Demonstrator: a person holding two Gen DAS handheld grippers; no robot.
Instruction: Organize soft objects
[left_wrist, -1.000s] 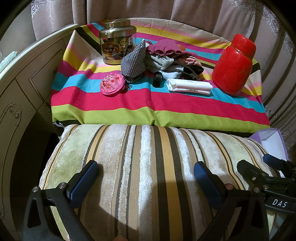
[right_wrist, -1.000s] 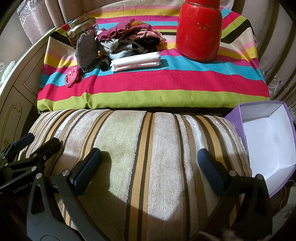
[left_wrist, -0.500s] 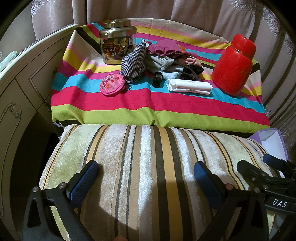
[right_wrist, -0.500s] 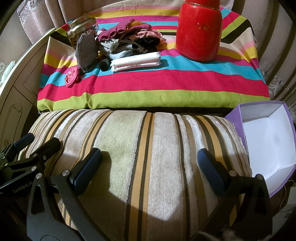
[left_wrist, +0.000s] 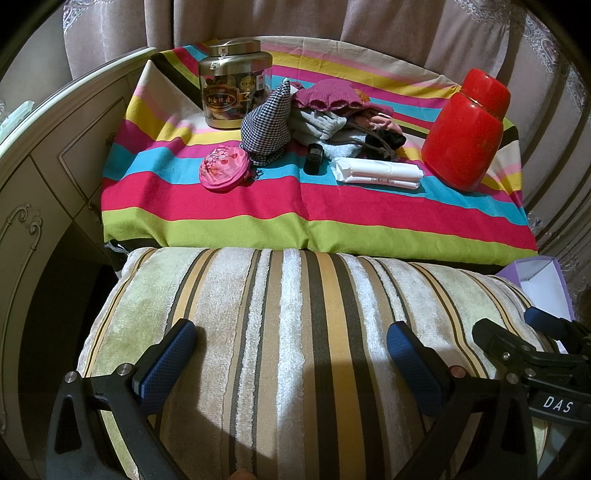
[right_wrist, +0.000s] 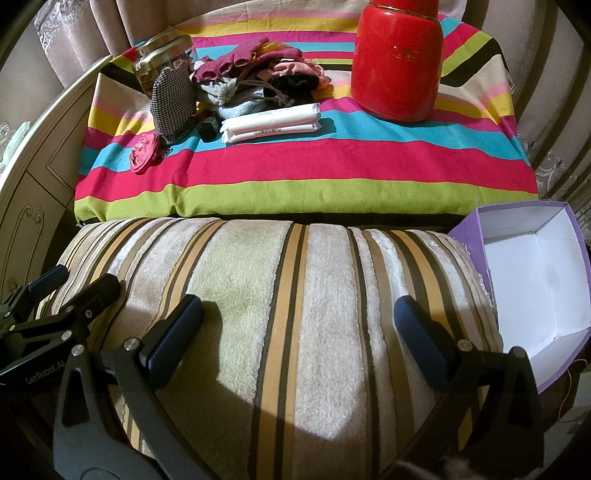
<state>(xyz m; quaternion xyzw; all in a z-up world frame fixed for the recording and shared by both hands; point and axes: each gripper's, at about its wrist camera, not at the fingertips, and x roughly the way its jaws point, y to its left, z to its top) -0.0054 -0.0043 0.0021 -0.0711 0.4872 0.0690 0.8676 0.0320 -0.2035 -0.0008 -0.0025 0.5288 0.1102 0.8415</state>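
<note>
The striped cushion (left_wrist: 295, 332) takes up the whole near half of the scene, and both tongs hang over it side by side. Beyond it stands the bench (left_wrist: 332, 229) under its bright striped cloth, and off at the near right an open purple box (right_wrist: 532, 280) sits beside the cushion, nothing visible inside it.

On the bench the red jar (left_wrist: 465, 129) stands far right and the metal tin (left_wrist: 234, 88) far left. Between them lies the heap of soft clothes (left_wrist: 340, 114), with the checked pouch (left_wrist: 266, 125) leaning at its left edge. Nearer, a white packet (left_wrist: 376, 173) lies with its long axis running left to right, a small black clip (left_wrist: 314, 158) just left of it, and the pink purse (left_wrist: 223, 168) lies left again.

The left tongs (left_wrist: 291, 354) are spread wide, holding nothing; the right tongs (right_wrist: 299, 325) likewise wide and bare.

The soft things all lie straight ahead and far from both tongs, across the cushion. I'd judge the right tongs better placed for the packet and for the box, the left for the purse and pouch.
</note>
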